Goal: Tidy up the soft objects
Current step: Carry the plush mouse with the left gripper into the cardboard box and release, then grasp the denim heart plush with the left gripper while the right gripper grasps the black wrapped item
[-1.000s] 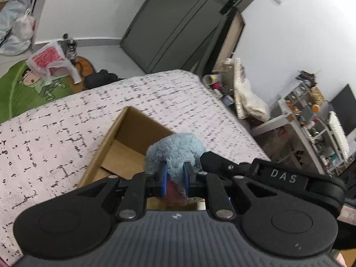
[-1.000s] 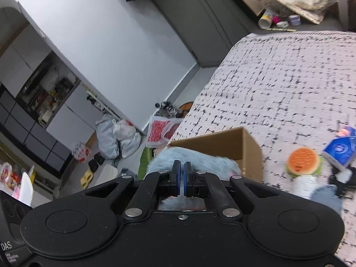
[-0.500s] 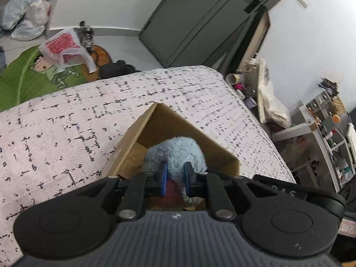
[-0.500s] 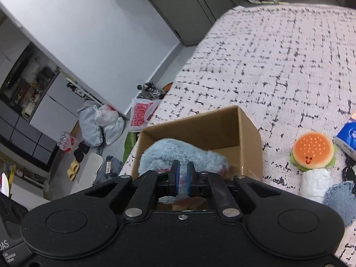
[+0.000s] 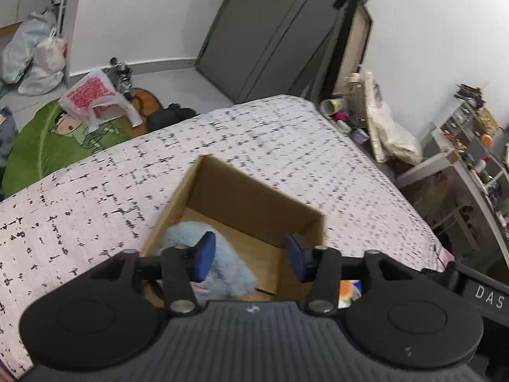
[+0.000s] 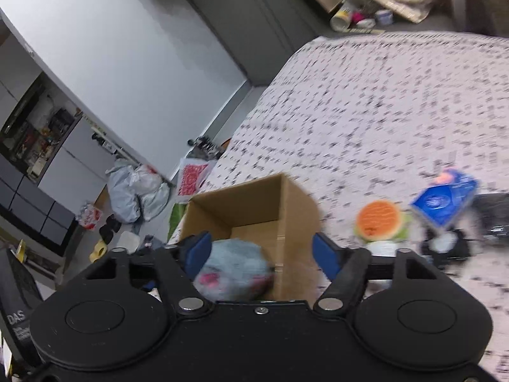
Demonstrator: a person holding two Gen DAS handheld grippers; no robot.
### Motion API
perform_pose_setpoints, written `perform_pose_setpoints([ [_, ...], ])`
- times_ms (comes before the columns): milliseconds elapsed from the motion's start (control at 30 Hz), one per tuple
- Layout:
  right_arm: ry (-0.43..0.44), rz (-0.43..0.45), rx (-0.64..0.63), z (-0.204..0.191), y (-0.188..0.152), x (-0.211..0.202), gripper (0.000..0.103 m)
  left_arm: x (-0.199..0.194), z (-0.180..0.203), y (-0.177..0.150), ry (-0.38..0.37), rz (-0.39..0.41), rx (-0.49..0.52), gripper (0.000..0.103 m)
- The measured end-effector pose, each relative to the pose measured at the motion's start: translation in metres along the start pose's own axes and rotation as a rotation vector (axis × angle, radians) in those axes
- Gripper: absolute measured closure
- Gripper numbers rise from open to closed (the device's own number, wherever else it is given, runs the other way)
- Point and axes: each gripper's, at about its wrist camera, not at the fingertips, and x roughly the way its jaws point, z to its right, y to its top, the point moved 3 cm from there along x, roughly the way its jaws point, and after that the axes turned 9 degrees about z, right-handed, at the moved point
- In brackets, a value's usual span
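A fluffy light-blue plush (image 5: pixel 229 270) lies inside an open cardboard box (image 5: pixel 254 191) on the bed. My left gripper (image 5: pixel 249 256) is open above the box, its jaws wide apart, the plush below the left pad. In the right wrist view the same plush (image 6: pixel 235 267) with pink marks lies in the box (image 6: pixel 254 197), and my right gripper (image 6: pixel 261 256) is open over it. A burger-shaped plush (image 6: pixel 378 219) lies on the bed right of the box.
The bed has a white cover with black flecks (image 6: pixel 381 111). A blue packet (image 6: pixel 442 200) and dark items (image 6: pixel 490 216) lie right of the burger plush. Bags (image 5: pixel 95 95) and a green mat (image 5: pixel 41 146) are on the floor; cluttered shelves (image 5: pixel 461 159) stand to the right.
Both grippers were shut on the blue plush over the box. Both have opened and the plush now lies in the box.
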Motion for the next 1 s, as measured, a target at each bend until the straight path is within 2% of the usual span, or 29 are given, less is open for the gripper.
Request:
perform_pose_setpoints([
  [67, -0.020, 0.022, -0.005, 0.010, 0.003, -0.014, 0.021, -0.009, 0.012, -0.001, 0.001, 0.017, 0.042, 0.044],
  [133, -0.025, 0.027, -0.007, 0.017, 0.004, -0.024, 0.018, -0.016, 0.022, -0.002, 0.008, 0.039, 0.075, 0.032],
  [267, -0.049, 0.057, -0.002, 0.034, 0.007, -0.046, 0.010, -0.026, 0.039, -0.007, 0.005, 0.057, 0.104, 0.026],
  [433, -0.055, 0.085, 0.032, 0.055, 0.009, -0.068, 0.001, -0.033, 0.061, -0.018, -0.011, 0.033, 0.135, 0.019],
  [600, -0.079, 0.104, 0.057, 0.077, 0.010, -0.084, 0.000, -0.039, 0.084, -0.032, -0.035, 0.025, 0.185, 0.018],
  [700, -0.128, 0.126, 0.080, 0.094, 0.011, -0.089, 0.000, -0.038, 0.096, -0.040, -0.045, 0.006, 0.187, 0.017],
  [1000, -0.142, 0.151, 0.242, 0.154, 0.000, -0.088, 0.000, -0.029, 0.114, -0.064, -0.038, -0.024, 0.207, 0.017],
])
